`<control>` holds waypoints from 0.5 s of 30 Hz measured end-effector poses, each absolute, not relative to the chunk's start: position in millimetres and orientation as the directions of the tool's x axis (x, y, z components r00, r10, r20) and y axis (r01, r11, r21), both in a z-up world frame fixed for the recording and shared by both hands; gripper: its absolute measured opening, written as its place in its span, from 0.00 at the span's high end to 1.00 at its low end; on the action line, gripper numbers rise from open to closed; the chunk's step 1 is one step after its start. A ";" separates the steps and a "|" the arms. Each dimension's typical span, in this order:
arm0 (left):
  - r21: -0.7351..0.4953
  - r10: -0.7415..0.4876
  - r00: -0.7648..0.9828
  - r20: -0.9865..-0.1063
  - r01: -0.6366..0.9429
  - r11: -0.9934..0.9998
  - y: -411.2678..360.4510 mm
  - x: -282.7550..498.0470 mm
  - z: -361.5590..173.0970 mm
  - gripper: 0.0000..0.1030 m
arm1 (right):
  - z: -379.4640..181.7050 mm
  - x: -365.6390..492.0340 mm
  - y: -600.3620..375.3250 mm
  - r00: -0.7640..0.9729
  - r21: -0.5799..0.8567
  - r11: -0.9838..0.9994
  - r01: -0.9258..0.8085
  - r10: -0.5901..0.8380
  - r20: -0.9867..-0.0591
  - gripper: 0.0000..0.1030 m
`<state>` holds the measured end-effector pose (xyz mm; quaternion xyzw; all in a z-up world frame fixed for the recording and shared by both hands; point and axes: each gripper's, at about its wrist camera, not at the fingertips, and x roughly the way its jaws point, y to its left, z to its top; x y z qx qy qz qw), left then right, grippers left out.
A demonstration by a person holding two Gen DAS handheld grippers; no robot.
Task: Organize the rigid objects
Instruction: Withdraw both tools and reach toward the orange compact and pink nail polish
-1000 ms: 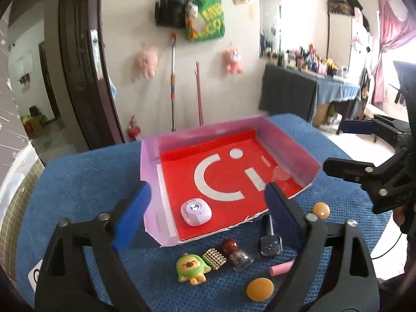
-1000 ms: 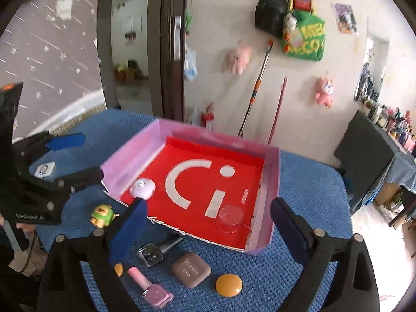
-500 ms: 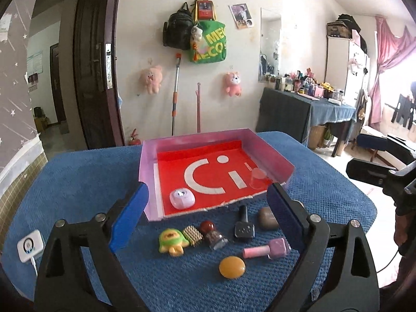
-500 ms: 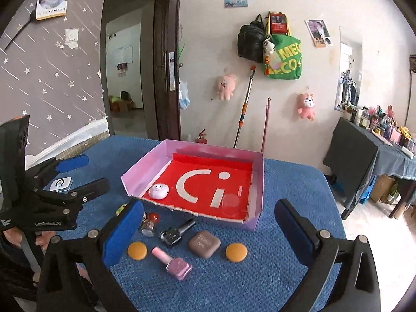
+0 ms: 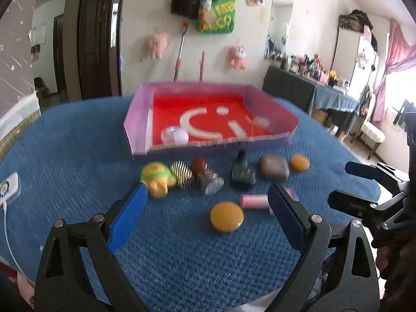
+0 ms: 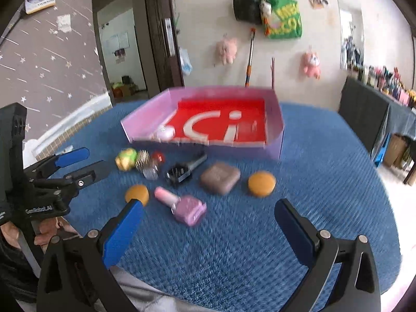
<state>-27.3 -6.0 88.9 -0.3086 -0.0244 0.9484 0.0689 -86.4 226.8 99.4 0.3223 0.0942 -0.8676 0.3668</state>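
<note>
A pink-walled tray with a red floor stands on the blue table and holds a white round case and a clear cup. In front of it lie a green-yellow toy, a gold spiky piece, a small red-capped jar, a black polish bottle, a brown compact, two orange discs and a pink polish bottle. My left gripper and right gripper are open and empty, near the front edge.
A white power strip with cable lies at the table's left edge. A dark door and a wall with hung bags and plush toys stand behind. A cluttered dark side table is at the right.
Both grippers have pulled back toward the table's front edge and dropped lower. The objects now sit farther ahead. Nothing was grasped.
</note>
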 end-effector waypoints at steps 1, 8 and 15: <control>-0.085 0.141 -0.792 -0.594 -0.112 -0.990 -5.6 -28.5 83.2 0.08 | 94.4 -87.3 225.2 -0.518 0.074 -0.713 0.697 -0.573 -0.635 0.00; -0.105 0.151 -0.743 -0.653 -0.109 -0.989 -5.8 -37.7 56.7 0.08 | 70.2 -98.6 213.8 -0.483 0.090 -0.704 0.704 -0.568 -0.667 0.00; -0.124 0.166 -0.702 -0.693 -0.111 -0.986 -9.0 -48.9 44.1 0.08 | 57.7 -105.9 193.0 -0.451 0.057 -0.669 0.741 -0.558 -0.696 0.01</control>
